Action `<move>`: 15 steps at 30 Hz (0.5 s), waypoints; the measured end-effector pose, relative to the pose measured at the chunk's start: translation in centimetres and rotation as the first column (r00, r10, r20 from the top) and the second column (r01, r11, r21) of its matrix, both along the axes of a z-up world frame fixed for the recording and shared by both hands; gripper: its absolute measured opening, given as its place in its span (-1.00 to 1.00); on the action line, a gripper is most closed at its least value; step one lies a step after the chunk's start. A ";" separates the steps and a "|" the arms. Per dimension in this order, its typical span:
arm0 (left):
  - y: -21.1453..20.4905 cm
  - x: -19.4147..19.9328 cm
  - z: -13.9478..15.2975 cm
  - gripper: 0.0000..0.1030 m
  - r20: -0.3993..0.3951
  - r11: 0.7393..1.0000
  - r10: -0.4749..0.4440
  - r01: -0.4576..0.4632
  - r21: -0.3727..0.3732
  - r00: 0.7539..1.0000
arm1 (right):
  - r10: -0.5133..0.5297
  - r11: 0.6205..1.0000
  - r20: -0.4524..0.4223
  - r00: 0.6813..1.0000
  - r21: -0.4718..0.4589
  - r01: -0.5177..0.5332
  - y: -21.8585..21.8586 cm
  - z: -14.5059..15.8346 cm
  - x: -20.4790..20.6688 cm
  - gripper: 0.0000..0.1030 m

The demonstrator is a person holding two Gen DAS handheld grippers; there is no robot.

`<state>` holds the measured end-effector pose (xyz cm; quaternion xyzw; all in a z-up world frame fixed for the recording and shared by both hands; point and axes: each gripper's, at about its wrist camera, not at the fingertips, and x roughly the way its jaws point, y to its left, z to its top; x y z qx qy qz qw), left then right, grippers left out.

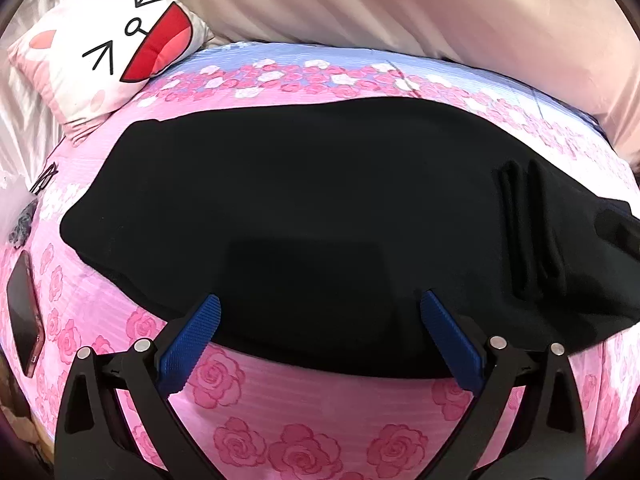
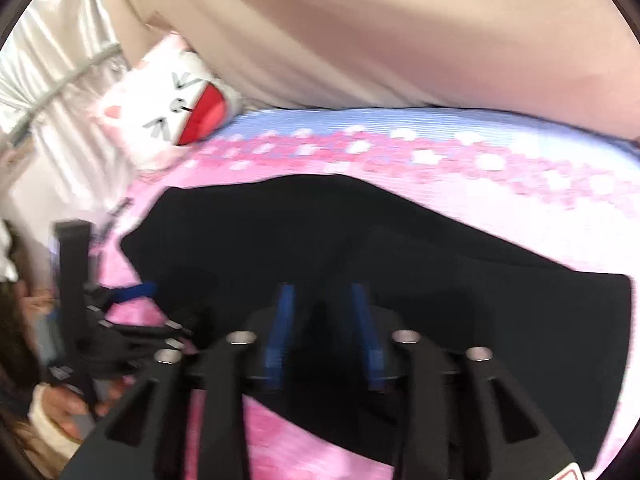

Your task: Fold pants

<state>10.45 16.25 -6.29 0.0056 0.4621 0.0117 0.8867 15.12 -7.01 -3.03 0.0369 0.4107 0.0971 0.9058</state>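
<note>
Black pants [image 1: 304, 200] lie spread across a pink rose-print bedspread [image 1: 304, 432], with bunched folds at their right end [image 1: 528, 224]. My left gripper [image 1: 320, 308] is open, its blue pads [image 1: 192, 340] over the near edge of the pants, holding nothing. In the blurred right wrist view the pants [image 2: 440, 280] fill the middle. My right gripper [image 2: 324, 300] hangs above them with its blue fingers [image 2: 282, 332] close together and a narrow gap between; whether cloth is caught there cannot be told. The left gripper [image 2: 140, 292] shows at the left.
A white cat-face pillow [image 1: 108, 48] sits at the bed's far left corner, also in the right wrist view [image 2: 176, 108]. A phone [image 1: 24, 312] lies at the bed's left edge. A beige curtain [image 1: 400, 8] hangs behind the bed.
</note>
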 end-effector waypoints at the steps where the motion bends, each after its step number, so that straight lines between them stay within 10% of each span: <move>1: 0.1 0.0 0.1 0.91 0.003 1.000 0.002 -0.002 0.004 1.000 | -0.008 1.000 0.001 1.000 -0.023 0.008 -0.1 -0.1 -0.2 -0.16; 15: 2.4 -0.2 0.3 0.91 0.017 0.995 0.091 -0.092 0.047 0.996 | -0.060 0.998 -0.009 0.998 -0.027 0.060 -2.8 -1.4 -1.4 0.13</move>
